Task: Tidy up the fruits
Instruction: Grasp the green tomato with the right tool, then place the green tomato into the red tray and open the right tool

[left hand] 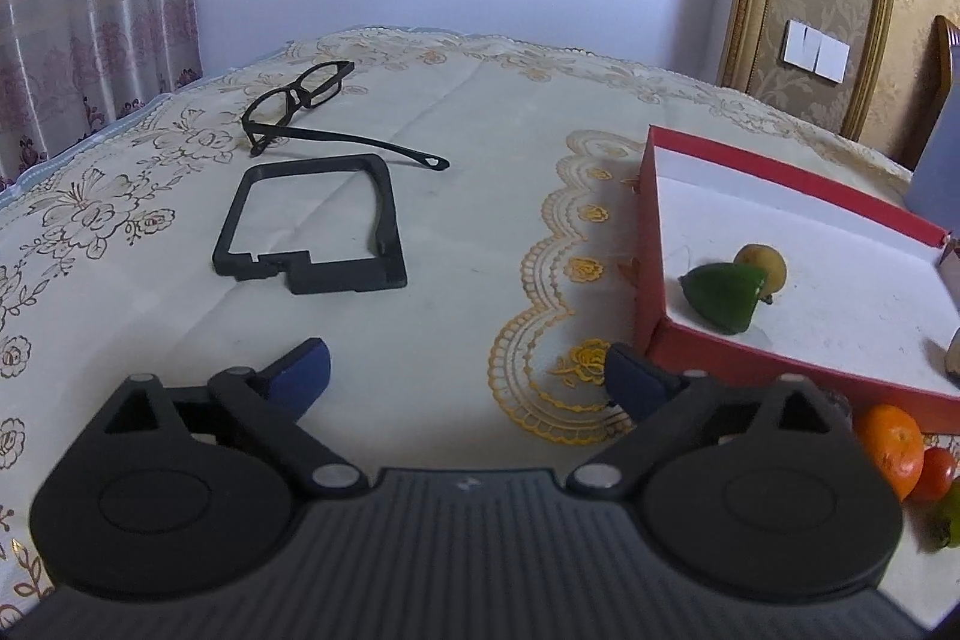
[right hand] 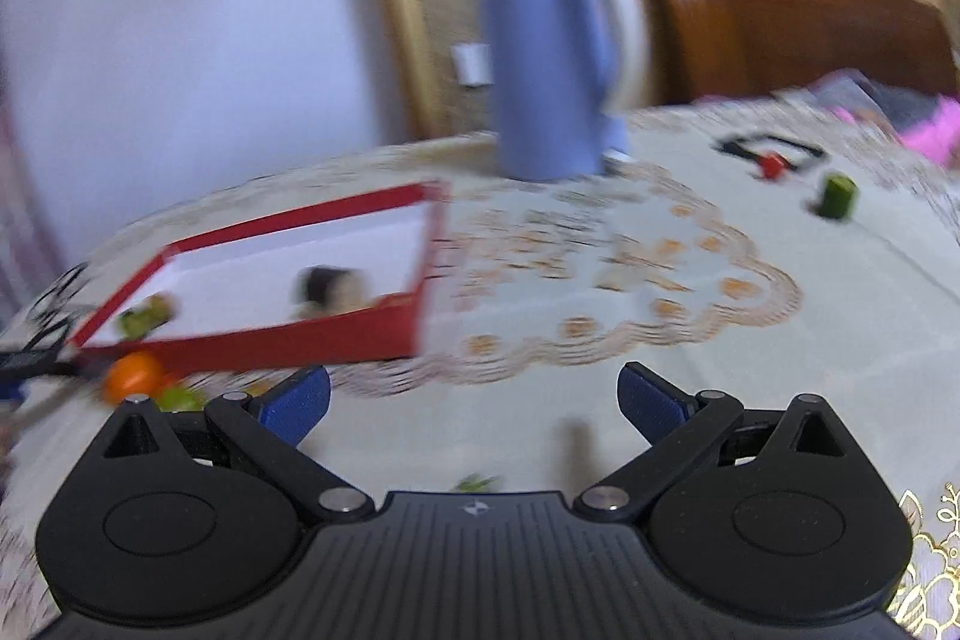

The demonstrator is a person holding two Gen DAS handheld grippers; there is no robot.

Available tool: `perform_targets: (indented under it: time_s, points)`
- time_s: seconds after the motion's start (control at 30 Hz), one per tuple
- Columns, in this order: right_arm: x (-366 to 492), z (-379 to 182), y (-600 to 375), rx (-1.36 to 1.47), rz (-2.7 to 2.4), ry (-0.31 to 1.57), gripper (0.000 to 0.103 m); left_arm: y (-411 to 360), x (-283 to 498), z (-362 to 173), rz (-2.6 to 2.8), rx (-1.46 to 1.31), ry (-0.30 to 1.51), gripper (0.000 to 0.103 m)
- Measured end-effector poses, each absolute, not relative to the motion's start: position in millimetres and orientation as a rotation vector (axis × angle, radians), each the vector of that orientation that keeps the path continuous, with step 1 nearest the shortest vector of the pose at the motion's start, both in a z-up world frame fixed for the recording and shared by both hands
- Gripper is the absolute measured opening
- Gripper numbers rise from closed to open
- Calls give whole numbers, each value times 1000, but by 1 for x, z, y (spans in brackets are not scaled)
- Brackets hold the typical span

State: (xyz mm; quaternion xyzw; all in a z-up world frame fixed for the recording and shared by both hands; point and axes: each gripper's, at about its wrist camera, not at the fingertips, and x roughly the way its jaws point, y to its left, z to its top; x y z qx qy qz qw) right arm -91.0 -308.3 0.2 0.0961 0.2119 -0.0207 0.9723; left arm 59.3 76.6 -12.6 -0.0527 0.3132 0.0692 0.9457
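Left gripper (left hand: 465, 370): jaws spread wide, nothing between them, low over the tablecloth (left hand: 456, 244).
Right gripper (right hand: 474, 397): jaws spread wide, holding nothing; view is motion-blurred.
Red box (left hand: 651, 244): shallow, white-lined, on the table just right of the left gripper.
Green fruit (left hand: 723, 295): inside the box, near its front left corner.
Yellow fruit (left hand: 762, 265): inside the box, touching the green fruit from behind.
Orange (left hand: 889, 445): on the cloth outside the box, against its front wall.
Small red fruit (left hand: 937, 472): touching the orange's right side.
Dark item (right hand: 327, 289): inside the box; type cannot be told.
Eyeglasses (left hand: 300, 97): far left, beside a black frame (left hand: 384, 226).
Blue kettle (right hand: 543, 70): upright behind the box.
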Motion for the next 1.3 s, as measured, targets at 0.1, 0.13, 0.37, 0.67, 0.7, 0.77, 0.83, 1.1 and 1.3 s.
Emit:
perform_targets:
  time_s: [0.1, 0.13, 0.37, 0.67, 0.7, 0.77, 0.83, 1.1, 1.3]
  points:
    - [-102, 8, -285, 155, 38, 405, 102, 76, 60, -13, 131, -109, 642, 103]
    - [-102, 10, -276, 129, 56, 406, 102, 75, 61, -13, 129, -103, 647, 103]
    - [-83, 3, -236, 11, 103, 487, 67, 75, 61, -13, 130, -100, 648, 103]
    - [-55, -14, -224, 18, 118, 574, 46, 75, 60, -13, 134, -90, 652, 103]
    - [-54, -15, -223, 14, 111, 573, 44, 75, 61, -13, 136, -85, 655, 103]
    - [-53, -14, -222, 5, 97, 568, 40, 73, 62, -14, 141, -72, 660, 103]
    - [-52, -14, -221, 2, 95, 570, 37, 69, 63, -14, 150, -49, 667, 103]
    - [-56, -13, -225, 12, 85, 557, 33, 69, 64, -14, 150, -51, 668, 103]
    - [-53, 6, -231, 45, 106, 504, 33, 70, 64, -14, 149, -51, 668, 103]
